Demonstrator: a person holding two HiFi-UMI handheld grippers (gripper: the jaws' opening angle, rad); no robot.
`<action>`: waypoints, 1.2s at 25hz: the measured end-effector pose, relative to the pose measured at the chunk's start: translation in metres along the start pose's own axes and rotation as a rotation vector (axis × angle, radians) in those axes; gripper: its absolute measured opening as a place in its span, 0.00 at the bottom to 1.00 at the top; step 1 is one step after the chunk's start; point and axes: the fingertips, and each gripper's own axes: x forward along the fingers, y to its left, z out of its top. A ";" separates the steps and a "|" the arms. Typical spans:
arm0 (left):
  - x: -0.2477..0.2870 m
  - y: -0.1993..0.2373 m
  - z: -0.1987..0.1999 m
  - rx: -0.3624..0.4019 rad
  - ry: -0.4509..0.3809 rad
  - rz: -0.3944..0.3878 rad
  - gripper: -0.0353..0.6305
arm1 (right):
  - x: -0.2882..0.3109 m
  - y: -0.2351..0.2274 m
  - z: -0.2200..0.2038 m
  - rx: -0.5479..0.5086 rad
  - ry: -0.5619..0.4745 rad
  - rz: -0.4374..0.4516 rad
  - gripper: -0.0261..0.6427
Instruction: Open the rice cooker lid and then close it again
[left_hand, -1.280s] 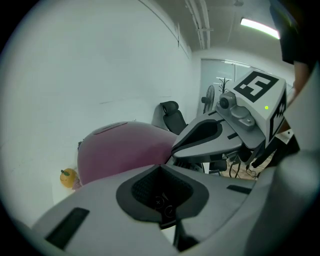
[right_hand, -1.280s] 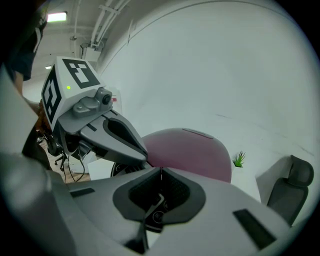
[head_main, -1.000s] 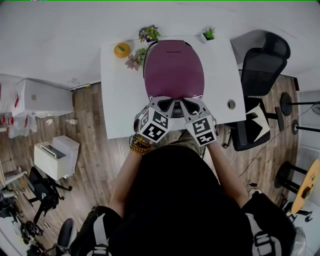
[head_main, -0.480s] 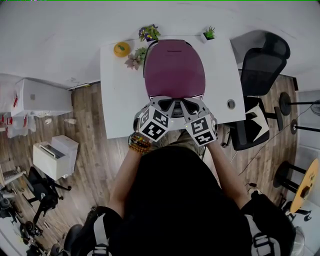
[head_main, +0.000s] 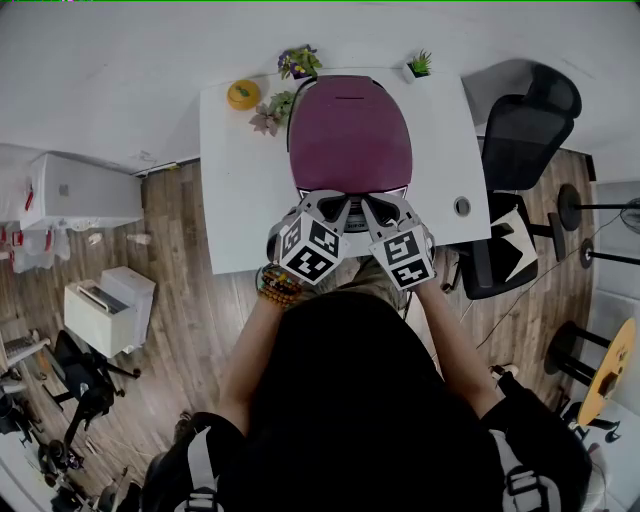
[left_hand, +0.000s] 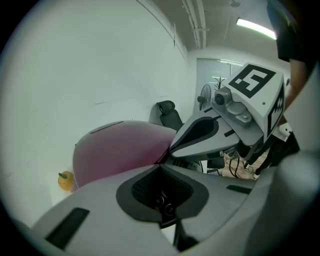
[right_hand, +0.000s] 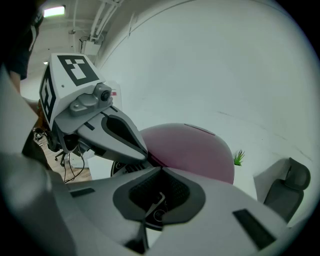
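Our left gripper (left_hand: 161, 166) and right gripper (right_hand: 161, 171) are both clenched and empty. The maroon rice cooker lid (head_main: 350, 135) is down, just ahead of the tips. Either opening hasn't started or we're finished; we can't tell.

No words or numbers can be read anywhere. The only clear signs are black and white square markers. One big marker sits on top of the left cube (head_main: 310, 250), and another sits on top of the right cube (head_main: 404, 258). Each cube has more of these markers on its sides. In the left gripper view, two tiny round button signs (left_hand: 158, 200) show on the front of the cooker (head_main: 350, 135). They are too small to read.
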 end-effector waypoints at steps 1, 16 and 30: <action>0.000 0.000 0.000 -0.001 -0.002 0.003 0.09 | 0.000 0.000 0.000 0.000 0.001 0.001 0.08; 0.000 0.002 0.001 -0.056 -0.019 -0.018 0.09 | 0.000 -0.002 0.000 0.020 -0.008 0.011 0.08; 0.000 0.004 0.001 -0.065 -0.022 -0.016 0.09 | 0.001 -0.002 0.001 0.025 -0.006 0.017 0.08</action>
